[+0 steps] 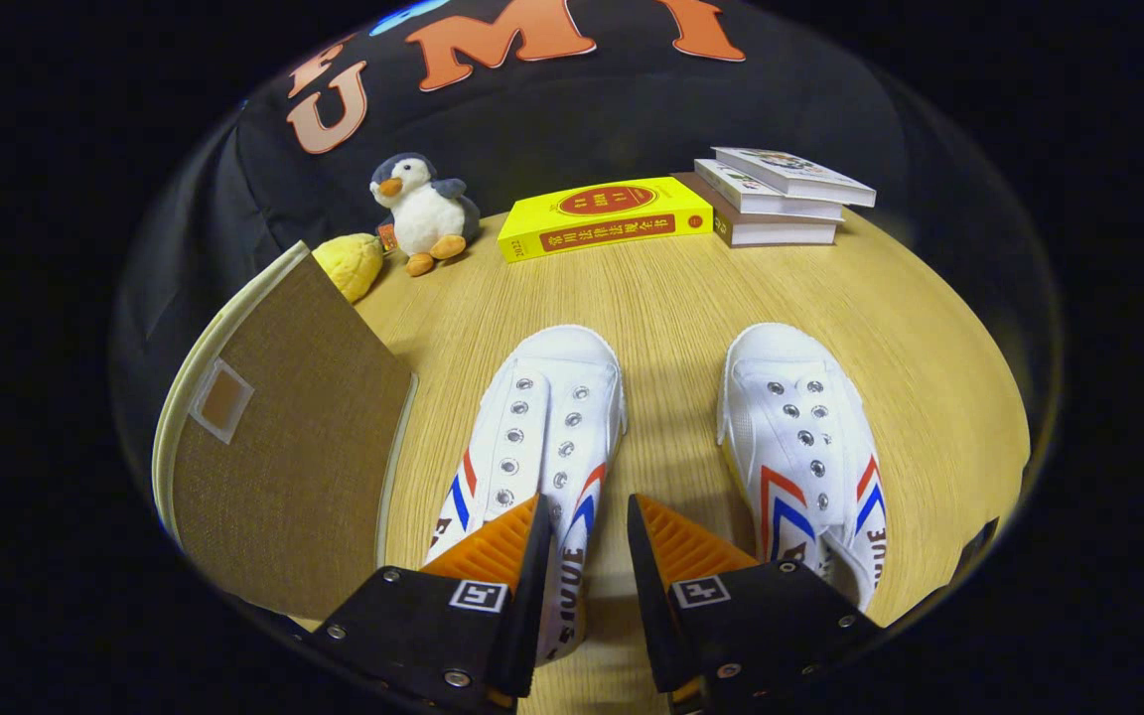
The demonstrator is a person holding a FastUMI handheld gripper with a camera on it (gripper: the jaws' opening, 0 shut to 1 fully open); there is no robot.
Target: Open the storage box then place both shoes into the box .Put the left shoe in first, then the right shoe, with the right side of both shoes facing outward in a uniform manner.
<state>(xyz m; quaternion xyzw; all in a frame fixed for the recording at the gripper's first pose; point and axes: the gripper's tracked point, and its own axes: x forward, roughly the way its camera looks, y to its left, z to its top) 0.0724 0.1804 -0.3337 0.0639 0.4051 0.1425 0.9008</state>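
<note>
Gripper view: I see my gripper [587, 516] parted, apparently straddling the left shoe's [537, 437] side; right shoe [805, 447] just beside

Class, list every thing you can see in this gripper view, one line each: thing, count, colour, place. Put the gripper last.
Shoes: 2, white with red and blue stripes; left shoe partly under one finger, right shoe beside it, toes pointing away.
Storage box: 1, brown fabric with pale trim, beside the left shoe.
Toy penguin: 1, white and grey, beyond the box.
Yellow plush: 1, next to the penguin.
Yellow book: 1, beyond the shoes.
Book stack: 3, white and brown, beside the yellow book.
Table: 1, light wood.
Gripper: 1, fingers apart, holding nothing.
</note>
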